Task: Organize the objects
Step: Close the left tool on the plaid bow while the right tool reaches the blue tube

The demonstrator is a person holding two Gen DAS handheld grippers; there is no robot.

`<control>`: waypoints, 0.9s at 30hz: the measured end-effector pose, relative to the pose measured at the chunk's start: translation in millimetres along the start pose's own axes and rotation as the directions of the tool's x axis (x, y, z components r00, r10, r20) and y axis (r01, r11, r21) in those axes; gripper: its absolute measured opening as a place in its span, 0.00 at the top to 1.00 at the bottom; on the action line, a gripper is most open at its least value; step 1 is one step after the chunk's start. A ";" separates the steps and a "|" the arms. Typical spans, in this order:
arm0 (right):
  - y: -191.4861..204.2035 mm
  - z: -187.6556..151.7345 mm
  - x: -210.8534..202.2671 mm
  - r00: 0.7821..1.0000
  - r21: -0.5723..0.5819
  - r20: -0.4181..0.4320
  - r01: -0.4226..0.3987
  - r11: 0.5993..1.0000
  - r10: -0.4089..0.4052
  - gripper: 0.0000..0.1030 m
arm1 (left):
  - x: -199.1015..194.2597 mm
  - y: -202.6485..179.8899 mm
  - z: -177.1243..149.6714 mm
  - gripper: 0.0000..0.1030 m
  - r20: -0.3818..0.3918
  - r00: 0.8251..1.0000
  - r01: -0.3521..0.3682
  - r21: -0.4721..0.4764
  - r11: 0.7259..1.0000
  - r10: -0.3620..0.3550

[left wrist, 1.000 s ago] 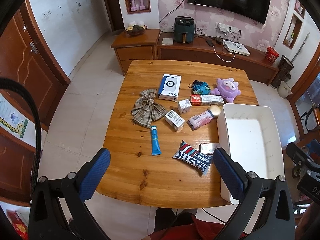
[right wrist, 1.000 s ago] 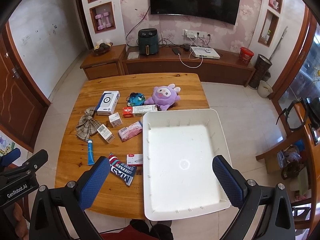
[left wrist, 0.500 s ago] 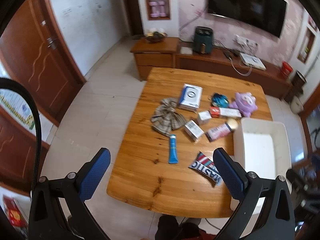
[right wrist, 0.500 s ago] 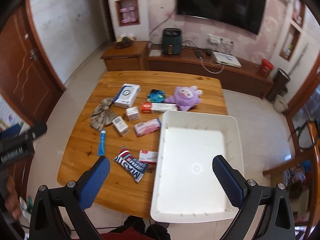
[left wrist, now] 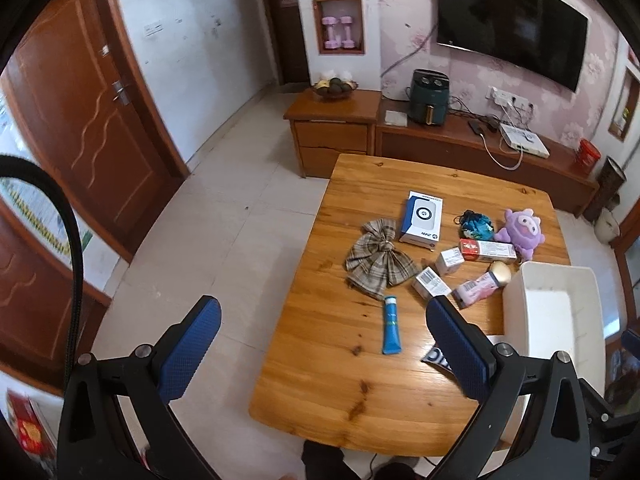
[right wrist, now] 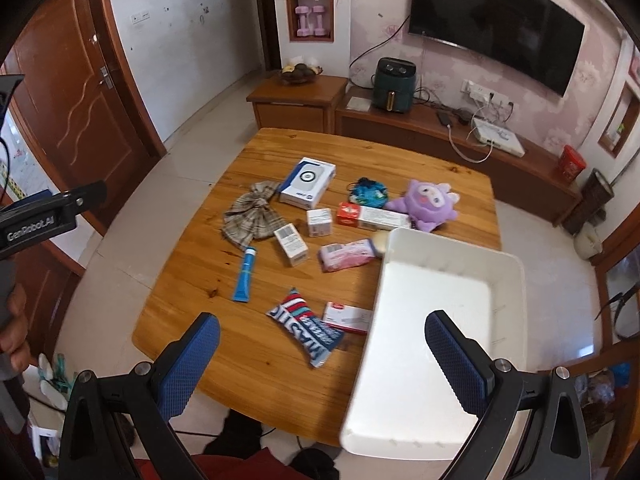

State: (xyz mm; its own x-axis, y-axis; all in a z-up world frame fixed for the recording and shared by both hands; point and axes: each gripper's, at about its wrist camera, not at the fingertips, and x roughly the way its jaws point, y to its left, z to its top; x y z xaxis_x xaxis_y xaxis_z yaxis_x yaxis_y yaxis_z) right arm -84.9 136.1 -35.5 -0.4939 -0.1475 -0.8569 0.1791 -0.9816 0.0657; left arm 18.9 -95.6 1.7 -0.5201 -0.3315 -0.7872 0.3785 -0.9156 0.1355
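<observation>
A wooden table (right wrist: 256, 364) holds a white bin (right wrist: 444, 344) at its right and several loose items. These include a plaid bow (right wrist: 250, 216), a blue tube (right wrist: 245, 270), a MASTIC packet (right wrist: 306, 326), a pink pack (right wrist: 346, 255), small boxes (right wrist: 292, 245), a blue-white box (right wrist: 307, 182) and a purple plush (right wrist: 428, 204). My left gripper (left wrist: 324, 350) is open and empty, high above the table's left edge. My right gripper (right wrist: 322, 360) is open and empty, above the table's front beside the bin.
A TV cabinet (right wrist: 520, 168) with an air fryer (right wrist: 394, 84) runs along the back wall. A brown door (left wrist: 80, 112) stands at the left. Tiled floor (left wrist: 224, 240) surrounds the table. A wooden chair (right wrist: 616, 320) stands at the right.
Both grippers have swung left, so the table and bin have shifted right in both views. Nothing on the table has moved. Both grippers stay open.
</observation>
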 end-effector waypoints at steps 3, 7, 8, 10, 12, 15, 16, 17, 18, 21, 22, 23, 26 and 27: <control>10.0 3.9 12.1 1.000 0.040 -0.013 0.000 0.999 0.001 0.01 | 14.4 4.6 12.0 0.01 -0.003 1.000 0.026 0.059 0.998 -0.026; 28.5 11.3 28.1 0.999 0.078 -0.030 0.026 0.997 -0.024 0.03 | 34.1 7.7 28.0 0.01 -0.009 0.998 0.061 0.129 0.990 -0.061; 33.6 12.7 32.7 0.999 0.084 -0.033 0.031 0.996 -0.029 0.05 | 41.4 8.0 32.8 0.01 -0.017 0.997 0.072 0.148 0.986 -0.071; 44.1 15.3 42.4 0.999 0.095 -0.033 0.041 0.995 -0.038 0.07 | 55.0 10.3 42.8 0.01 -0.024 0.995 0.102 0.178 0.979 -0.099; 55.0 17.1 54.5 0.998 0.104 -0.032 0.048 0.993 -0.045 0.08 | 70.3 10.4 51.9 0.01 -0.027 0.991 0.133 0.202 0.970 -0.131; 68.3 19.3 75.4 0.998 0.123 -0.031 0.052 0.991 -0.048 0.10 | 93.9 8.0 62.5 0.01 -0.038 0.985 0.170 0.227 0.959 -0.166; 72.8 19.7 83.1 0.998 0.126 -0.030 0.054 0.991 -0.050 0.11 | 103.9 7.5 66.0 0.01 -0.046 0.982 0.187 0.234 0.954 -0.182; 77.7 19.7 91.0 0.998 0.127 -0.027 0.056 0.990 -0.053 0.13 | 112.4 6.0 68.4 0.01 -0.054 0.980 0.201 0.238 0.950 -0.193; 83.6 19.4 100.8 0.998 0.124 -0.023 0.063 0.990 -0.060 0.14 | 123.3 3.7 71.2 0.01 -0.060 0.976 0.216 0.246 0.945 -0.208; 95.1 17.4 122.8 0.997 0.117 -0.007 0.081 0.990 -0.081 0.14 | 152.8 -4.0 75.5 0.01 -0.076 0.969 0.245 0.260 0.934 -0.233; 98.6 16.0 132.6 0.996 0.112 -0.003 0.086 0.990 -0.086 0.14 | 160.9 -5.9 76.8 0.01 -0.082 0.967 0.253 0.259 0.932 -0.239; 102.5 14.1 142.5 0.996 0.109 -0.003 0.091 0.990 -0.092 0.15 | 172.6 -9.2 77.2 0.01 -0.093 0.967 0.252 0.239 0.938 -0.236; 109.8 6.6 170.3 0.997 0.108 -0.015 0.079 0.991 -0.078 0.24 | 205.3 -17.7 78.4 0.01 -0.133 0.955 0.290 0.231 0.929 -0.265; 111.7 4.3 178.4 0.997 0.108 -0.024 0.079 0.991 -0.077 0.25 | 219.9 -22.6 76.9 0.01 -0.158 0.950 0.302 0.229 0.925 -0.271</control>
State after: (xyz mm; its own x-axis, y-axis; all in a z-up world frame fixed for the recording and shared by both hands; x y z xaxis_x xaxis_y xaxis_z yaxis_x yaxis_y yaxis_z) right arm -156.7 -0.3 -178.8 -0.4858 -0.0684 -0.8714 0.0460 -0.9976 0.0526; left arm -162.9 -165.3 -128.1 -0.4750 -0.0311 -0.8794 0.0176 -0.9995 0.0258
